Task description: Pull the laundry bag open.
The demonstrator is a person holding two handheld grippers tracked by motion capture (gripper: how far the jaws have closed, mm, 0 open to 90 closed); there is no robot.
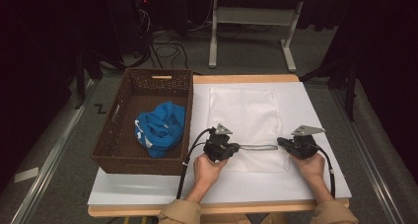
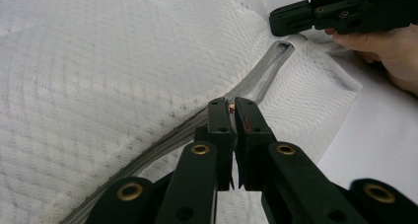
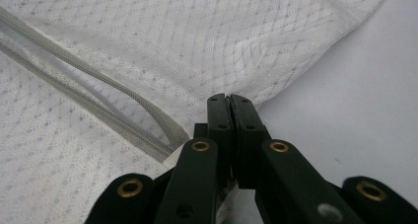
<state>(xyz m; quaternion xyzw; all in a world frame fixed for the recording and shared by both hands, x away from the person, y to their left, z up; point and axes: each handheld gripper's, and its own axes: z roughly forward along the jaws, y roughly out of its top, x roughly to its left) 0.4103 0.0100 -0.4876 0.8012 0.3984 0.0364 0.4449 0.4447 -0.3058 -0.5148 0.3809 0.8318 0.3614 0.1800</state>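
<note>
A white mesh bag (image 1: 244,115) lies flat on the white board, its grey zipper (image 1: 259,147) running along the near edge. My left gripper (image 1: 237,147) is shut at the zipper's left part; in the left gripper view a small coppery zipper pull (image 2: 232,107) shows pinched between its tips (image 2: 232,104). The zipper (image 2: 261,81) is parted ahead of it. My right gripper (image 1: 280,142) is shut on the bag's fabric at the zipper's right end. In the right gripper view its jaws (image 3: 228,99) are pressed together beside the open zipper (image 3: 123,115).
A brown wicker basket (image 1: 138,164) stands left of the board with a blue cloth (image 1: 160,128) inside. The board (image 1: 315,110) shows bare white to the right of the bag and along the near edge. Table legs and cables lie on the floor beyond.
</note>
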